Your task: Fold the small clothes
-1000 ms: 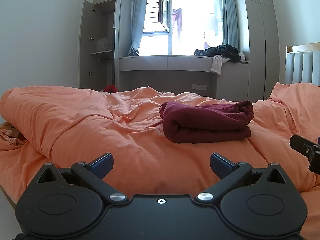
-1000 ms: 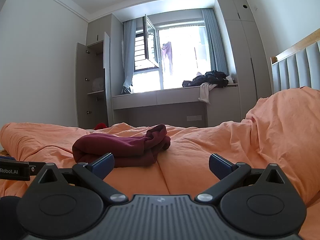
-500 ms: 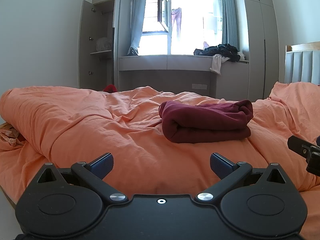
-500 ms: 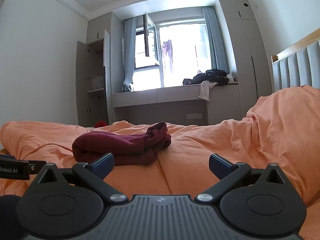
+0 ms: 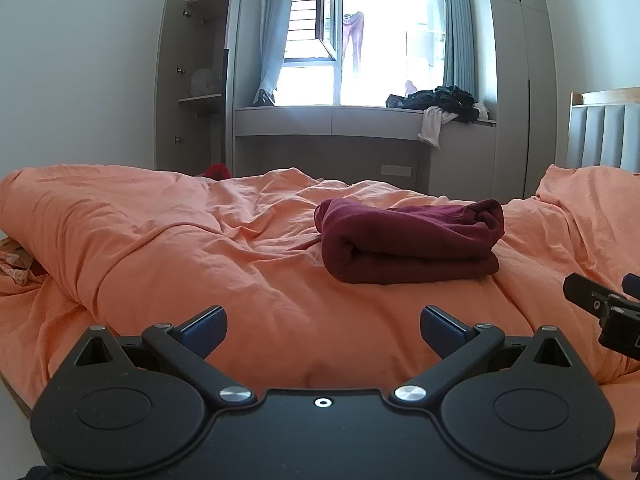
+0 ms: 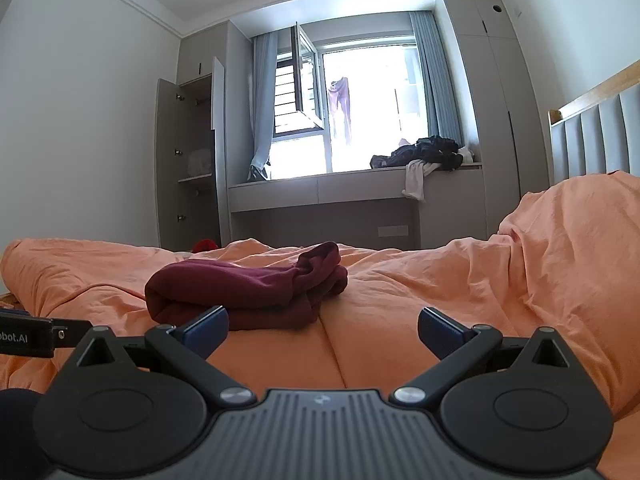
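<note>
A dark red garment [image 5: 408, 240] lies folded into a thick bundle on the orange duvet [image 5: 168, 248]. It also shows in the right wrist view [image 6: 248, 292], left of centre. My left gripper [image 5: 323, 330] is open and empty, low over the duvet, short of the bundle. My right gripper [image 6: 323, 328] is open and empty, with its left fingertip [image 6: 206, 326] close in front of the bundle's near edge. The right gripper's body shows at the right edge of the left wrist view [image 5: 600, 308].
The orange duvet [image 6: 520, 280] bunches into a high mound at the right, against a grey padded headboard [image 6: 592, 140]. A window bench [image 5: 340, 120] with a pile of dark clothes [image 5: 440, 100] stands beyond the bed. An open wardrobe [image 5: 192, 88] stands at the left.
Both grippers have shifted very slightly; the view of the bundle has barely moved. The jaws stay open and the garment has not moved.
</note>
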`<state>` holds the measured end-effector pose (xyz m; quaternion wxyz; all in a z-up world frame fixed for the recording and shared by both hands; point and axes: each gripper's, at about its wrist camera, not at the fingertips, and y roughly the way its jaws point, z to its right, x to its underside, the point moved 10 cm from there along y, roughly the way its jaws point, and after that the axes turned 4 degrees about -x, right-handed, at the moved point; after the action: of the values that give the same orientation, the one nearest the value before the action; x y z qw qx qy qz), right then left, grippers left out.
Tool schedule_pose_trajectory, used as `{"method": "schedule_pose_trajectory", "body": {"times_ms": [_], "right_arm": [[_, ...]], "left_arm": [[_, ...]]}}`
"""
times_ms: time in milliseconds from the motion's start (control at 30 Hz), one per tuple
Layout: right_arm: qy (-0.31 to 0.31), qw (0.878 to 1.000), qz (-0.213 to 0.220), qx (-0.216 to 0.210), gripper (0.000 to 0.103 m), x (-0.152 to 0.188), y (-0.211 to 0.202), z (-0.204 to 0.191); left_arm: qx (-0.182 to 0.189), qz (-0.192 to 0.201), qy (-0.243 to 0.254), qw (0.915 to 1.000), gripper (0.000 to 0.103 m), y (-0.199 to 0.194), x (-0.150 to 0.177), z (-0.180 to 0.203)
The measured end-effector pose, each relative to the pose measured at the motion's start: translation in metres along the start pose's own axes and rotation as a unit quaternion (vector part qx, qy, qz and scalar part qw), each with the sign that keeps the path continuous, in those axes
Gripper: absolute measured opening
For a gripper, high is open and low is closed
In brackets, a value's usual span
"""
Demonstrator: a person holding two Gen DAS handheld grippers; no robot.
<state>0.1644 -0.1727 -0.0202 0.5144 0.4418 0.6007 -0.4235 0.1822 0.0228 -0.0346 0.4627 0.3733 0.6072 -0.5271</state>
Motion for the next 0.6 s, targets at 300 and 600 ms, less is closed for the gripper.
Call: {"method": "schedule_pose_trajectory", "body": {"times_ms": [300, 600], "right_arm": [[-0.002, 1.000, -0.004, -0.003, 0.103, 0.0028, 0.0044, -0.0010], [-0.002, 1.000, -0.012, 0.002, 0.103, 0.0070, 0.0101, 0.0022]], "left_arm": [[-0.004, -0.003, 0.000, 1.0000, 0.102, 0.0007, 0.0005, 0.0014], [-0.022, 0.002, 0.023, 0.9995, 0.103, 0.0007, -0.0021, 0.0066]]}}
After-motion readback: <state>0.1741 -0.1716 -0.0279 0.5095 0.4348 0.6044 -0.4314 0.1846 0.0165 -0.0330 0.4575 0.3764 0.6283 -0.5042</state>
